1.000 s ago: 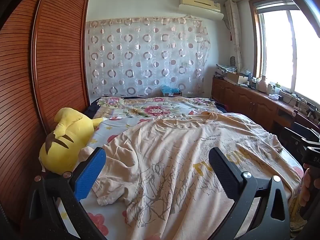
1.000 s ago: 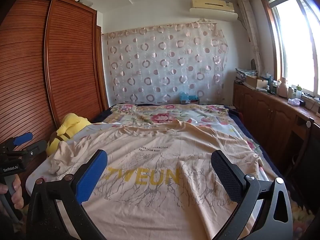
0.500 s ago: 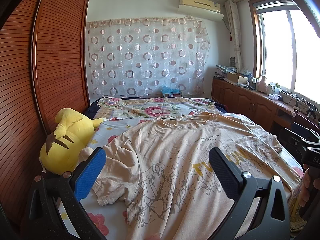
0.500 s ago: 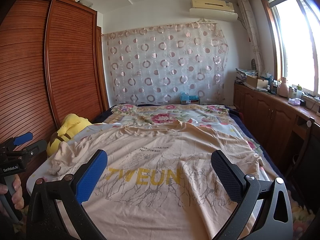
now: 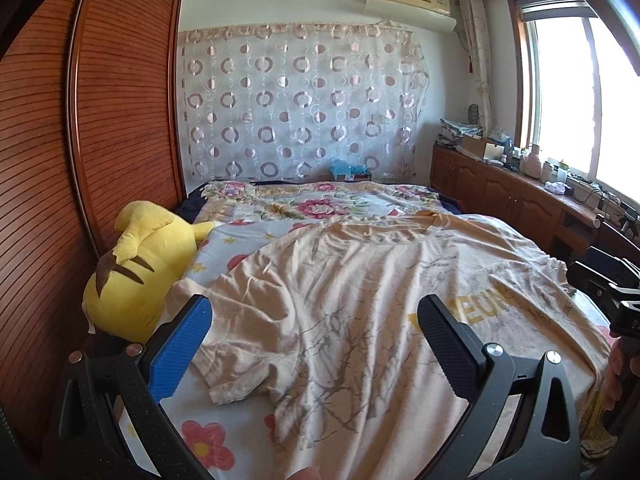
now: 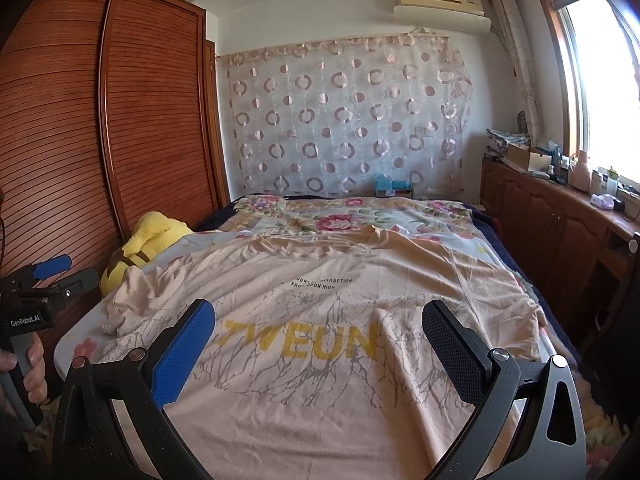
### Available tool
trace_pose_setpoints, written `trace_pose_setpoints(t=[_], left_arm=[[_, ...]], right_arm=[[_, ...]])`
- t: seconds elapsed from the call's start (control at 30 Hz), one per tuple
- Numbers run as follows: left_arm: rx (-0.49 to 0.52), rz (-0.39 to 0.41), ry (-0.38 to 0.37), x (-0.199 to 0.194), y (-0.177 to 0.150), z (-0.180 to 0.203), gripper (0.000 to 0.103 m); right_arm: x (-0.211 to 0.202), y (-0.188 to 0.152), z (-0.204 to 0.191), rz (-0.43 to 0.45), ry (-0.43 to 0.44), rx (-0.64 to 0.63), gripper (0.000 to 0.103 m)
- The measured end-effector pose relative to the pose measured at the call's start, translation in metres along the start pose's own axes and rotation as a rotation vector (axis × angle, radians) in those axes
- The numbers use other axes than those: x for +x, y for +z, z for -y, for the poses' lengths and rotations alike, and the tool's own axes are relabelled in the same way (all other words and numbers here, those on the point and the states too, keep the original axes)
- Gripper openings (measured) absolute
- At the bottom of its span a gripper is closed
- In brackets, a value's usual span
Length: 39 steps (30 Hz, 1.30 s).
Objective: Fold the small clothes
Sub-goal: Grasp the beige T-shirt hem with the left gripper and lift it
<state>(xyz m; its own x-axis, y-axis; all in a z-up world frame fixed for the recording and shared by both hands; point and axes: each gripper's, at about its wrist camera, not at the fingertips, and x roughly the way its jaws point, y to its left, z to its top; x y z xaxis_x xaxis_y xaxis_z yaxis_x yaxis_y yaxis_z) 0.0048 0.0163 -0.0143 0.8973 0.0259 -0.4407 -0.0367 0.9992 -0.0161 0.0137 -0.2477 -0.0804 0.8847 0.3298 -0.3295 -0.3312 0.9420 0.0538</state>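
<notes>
The T-shirt (image 6: 320,320) lies spread face-up across the bed (image 6: 360,208), unfolded, its sleeve at nine o'clock bunched near the yellow plush toy (image 5: 136,276). Left gripper (image 5: 316,344) and right gripper (image 6: 320,344) hover wide, empty. Folding looks not yet begun.

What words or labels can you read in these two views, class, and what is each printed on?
"TWEUN" in yellow capitals: chest of the beige T-shirt.
"FROM UPON HIGH": small dark print above it; the line above that is too blurred to read.
"GenRobot.AI": white label on the left gripper, seen in the right wrist view.
Bottles on the cabinet: too small.
</notes>
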Motion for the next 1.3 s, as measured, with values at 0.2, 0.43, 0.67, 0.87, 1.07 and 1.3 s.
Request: trace_pose_setpoints(t=[0.2, 0.43, 0.67, 0.87, 1.07, 1.3], left_arm=[[-0.015, -0.063, 0.04, 0.016, -0.011, -0.031, 0.103], [-0.05, -0.105, 0.078, 0.03, -0.015, -0.066, 0.103], [-0.034, -0.182, 0.079, 0.057, -0.018, -0.1, 0.103], [-0.018, -0.259, 0.091, 0.083, -0.019, -0.124, 0.1], [-0.063, -0.354, 0.008, 0.111, -0.015, -0.139, 0.076], [-0.064, -0.422, -0.019, 0.132, -0.017, -0.138, 0.048]], right_arm=[[0.018, -0.004, -0.003, -0.054, 0.042, -0.026, 0.103], [0.037, -0.003, -0.007, -0.118, 0.089, -0.069, 0.103], [0.054, 0.002, -0.016, -0.186, 0.159, -0.123, 0.103], [0.065, 0.01, -0.022, -0.228, 0.242, -0.158, 0.103], [0.068, 0.016, -0.02, -0.256, 0.305, -0.176, 0.103], [0.066, 0.017, -0.013, -0.265, 0.336, -0.184, 0.103]])
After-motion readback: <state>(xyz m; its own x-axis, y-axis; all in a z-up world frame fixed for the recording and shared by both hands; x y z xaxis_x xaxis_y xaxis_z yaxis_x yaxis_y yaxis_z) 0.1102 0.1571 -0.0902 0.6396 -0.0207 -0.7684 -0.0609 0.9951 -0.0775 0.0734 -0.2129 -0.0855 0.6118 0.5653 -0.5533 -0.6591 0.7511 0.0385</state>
